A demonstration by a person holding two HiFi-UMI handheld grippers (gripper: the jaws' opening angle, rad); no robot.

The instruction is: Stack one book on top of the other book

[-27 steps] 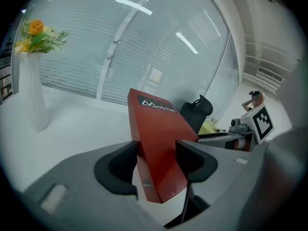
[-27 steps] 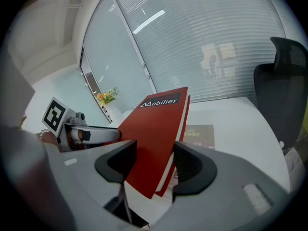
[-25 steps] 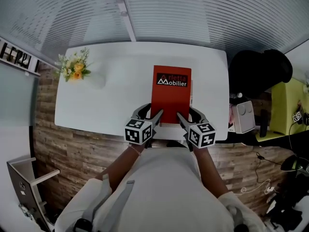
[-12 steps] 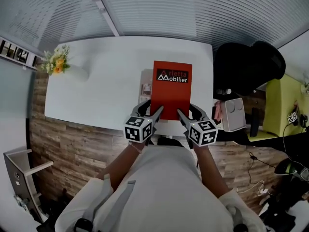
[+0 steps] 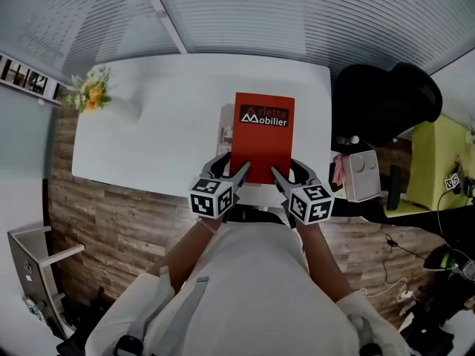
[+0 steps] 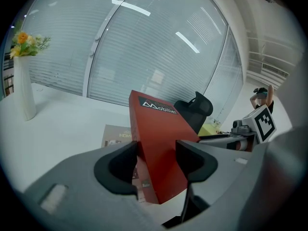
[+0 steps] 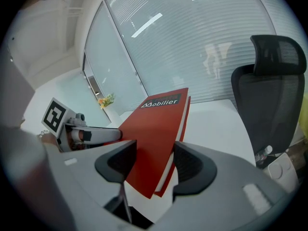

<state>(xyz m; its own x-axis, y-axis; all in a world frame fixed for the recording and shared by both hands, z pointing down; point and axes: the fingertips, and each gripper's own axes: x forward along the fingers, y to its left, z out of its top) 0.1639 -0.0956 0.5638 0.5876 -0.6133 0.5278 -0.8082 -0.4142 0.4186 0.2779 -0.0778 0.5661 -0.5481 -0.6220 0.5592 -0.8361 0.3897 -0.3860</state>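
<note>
Both grippers hold a red book (image 5: 262,143) marked "Mobilier" by its near corners, a little above the white table (image 5: 163,147). My left gripper (image 5: 234,167) is shut on the near-left corner, with the spine between its jaws in the left gripper view (image 6: 156,150). On the near-right corner my right gripper (image 5: 288,170) is shut, its jaws over the cover and page edge (image 7: 155,153). A second, flat book (image 5: 225,134) with a brownish cover lies on the table. It is mostly hidden under the red book, and its left strip shows (image 6: 118,134).
A white vase of yellow flowers (image 5: 93,99) stands at the table's far left corner. A black office chair (image 5: 386,106) is beside the table's right edge, with a white box (image 5: 361,175) near it. The floor is wood planks.
Both grippers and the red book have shifted right across the table. The second book's left strip, hidden a second ago, now shows. Little has moved in the last half second.
</note>
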